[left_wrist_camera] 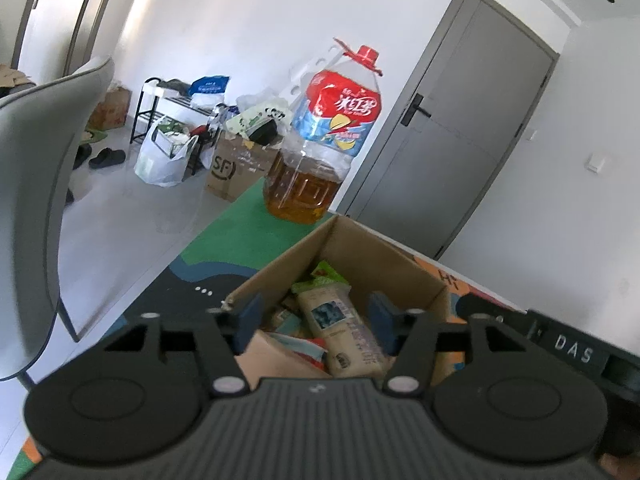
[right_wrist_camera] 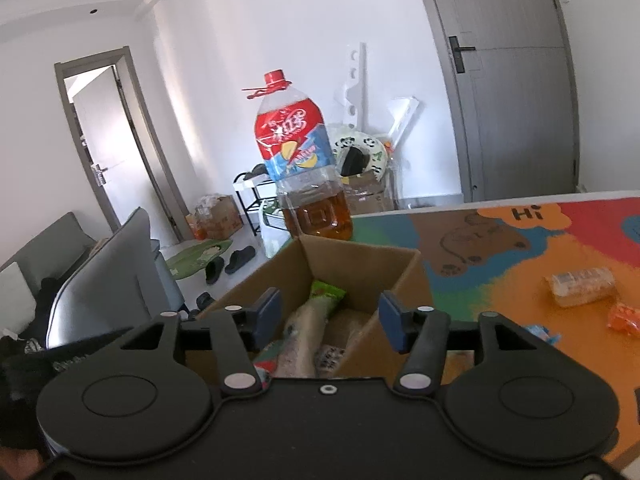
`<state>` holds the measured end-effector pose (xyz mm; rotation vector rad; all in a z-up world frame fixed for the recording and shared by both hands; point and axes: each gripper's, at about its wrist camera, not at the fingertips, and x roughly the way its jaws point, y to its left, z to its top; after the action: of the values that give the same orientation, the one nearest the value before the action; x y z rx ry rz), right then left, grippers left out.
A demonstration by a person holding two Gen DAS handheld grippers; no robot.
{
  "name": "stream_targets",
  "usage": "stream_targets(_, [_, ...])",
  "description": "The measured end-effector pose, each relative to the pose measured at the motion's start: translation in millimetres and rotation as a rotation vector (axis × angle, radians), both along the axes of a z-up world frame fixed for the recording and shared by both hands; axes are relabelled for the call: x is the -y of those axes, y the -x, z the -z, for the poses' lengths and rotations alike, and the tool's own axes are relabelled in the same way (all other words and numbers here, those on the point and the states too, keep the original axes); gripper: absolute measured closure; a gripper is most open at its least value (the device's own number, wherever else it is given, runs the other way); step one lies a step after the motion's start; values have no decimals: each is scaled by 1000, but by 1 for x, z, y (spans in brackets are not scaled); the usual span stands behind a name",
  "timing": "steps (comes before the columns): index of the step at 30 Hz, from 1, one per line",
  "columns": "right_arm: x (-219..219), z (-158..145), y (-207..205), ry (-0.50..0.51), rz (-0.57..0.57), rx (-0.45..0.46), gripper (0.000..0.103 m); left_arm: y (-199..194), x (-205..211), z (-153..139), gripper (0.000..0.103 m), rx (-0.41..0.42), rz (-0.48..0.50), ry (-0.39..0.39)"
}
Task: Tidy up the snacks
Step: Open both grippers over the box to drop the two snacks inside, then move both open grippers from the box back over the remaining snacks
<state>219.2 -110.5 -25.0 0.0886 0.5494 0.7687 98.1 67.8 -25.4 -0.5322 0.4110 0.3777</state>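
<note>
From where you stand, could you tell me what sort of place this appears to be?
Most likely a lived-in home, perhaps an apartment living room. A shoe rack with slippers beside it, delivery boxes on the floor and a sofa suggest it.

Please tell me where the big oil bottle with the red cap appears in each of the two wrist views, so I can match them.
Left wrist: the oil bottle stands upper centre, leaning right, behind the cardboard box.
Right wrist: the oil bottle stands centre-left, behind the cardboard box.
Shared landmark: the open cardboard box of snacks.
</note>
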Motion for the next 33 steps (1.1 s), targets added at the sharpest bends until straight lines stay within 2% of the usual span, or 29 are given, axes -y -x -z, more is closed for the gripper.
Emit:
stream_targets(3, [9,2,3,7,14,-6,39,2,4,-1,24,9,-15,-19])
stream_targets(8, [26,6,7,5,42,-11,24,5,9,-3,17,14,-5,-13])
stream_targets(10, [32,7,8,7,52,-17,21,6,11,-4,15,12,-6,-15])
stream_targets(14, [47,7,6,1,90,-40,7,9,17,-7,12,1,-1,-30])
stream_targets(17, [58,7,4,-2,105,-53,2,10,22,-8,8,-15,8,-47])
stream_targets(25, [78,9,7,-2,104,-80,0,13,39,-11,7,-50,42,-69])
stream_targets(33, [92,9,11,7,114,-76,0,13,61,-18,7,-35,100,-81])
